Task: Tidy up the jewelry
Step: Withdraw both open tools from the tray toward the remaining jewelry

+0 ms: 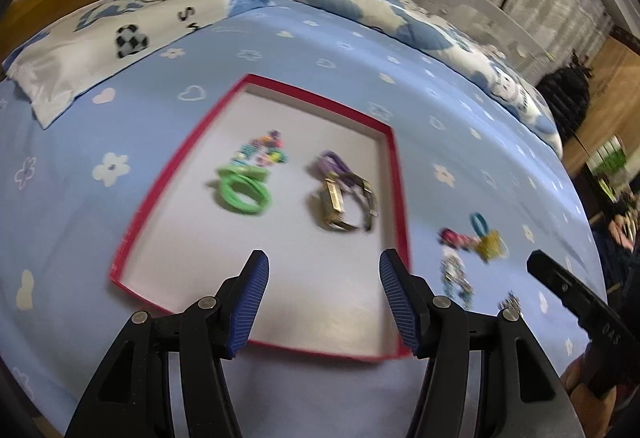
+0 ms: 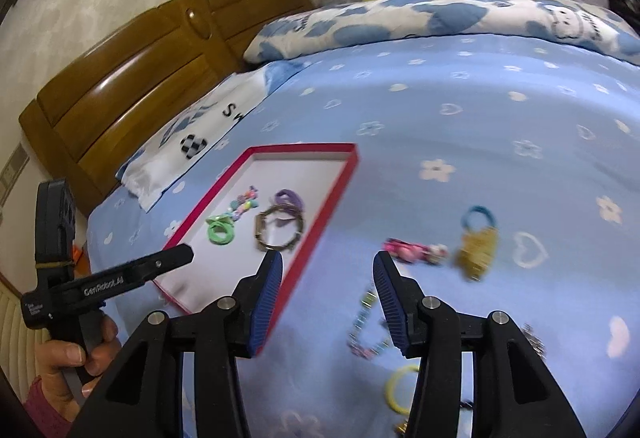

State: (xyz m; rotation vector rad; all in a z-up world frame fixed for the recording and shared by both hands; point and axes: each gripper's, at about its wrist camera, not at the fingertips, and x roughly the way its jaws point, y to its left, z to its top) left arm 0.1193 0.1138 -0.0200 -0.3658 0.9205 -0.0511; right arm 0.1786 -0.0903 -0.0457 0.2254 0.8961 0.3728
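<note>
Your left gripper point(image 1: 324, 302) hangs over the near end of the red-rimmed tray point(image 1: 256, 80), jaws apart with nothing between them. Your right gripper point(image 2: 327, 302) is likewise parted and empty, poised above the tray's right edge and the blue bed sheet point(image 2: 460, 86). Inside the tray lie green hair ties point(image 1: 242, 190), a multicoloured bead piece point(image 1: 266, 150) just beyond them, and to their right a gold bracelet point(image 1: 340, 204) touching a purple hair tie point(image 1: 334, 164). Out on the sheet, right of the tray, you have a pink piece point(image 2: 414, 250), a gold piece with a blue ring point(image 2: 478, 238), a beaded strand point(image 2: 362, 326) and, nearest you, a yellow ring point(image 2: 398, 386). Your left hand point(image 2: 76, 358) grips its handle.
</note>
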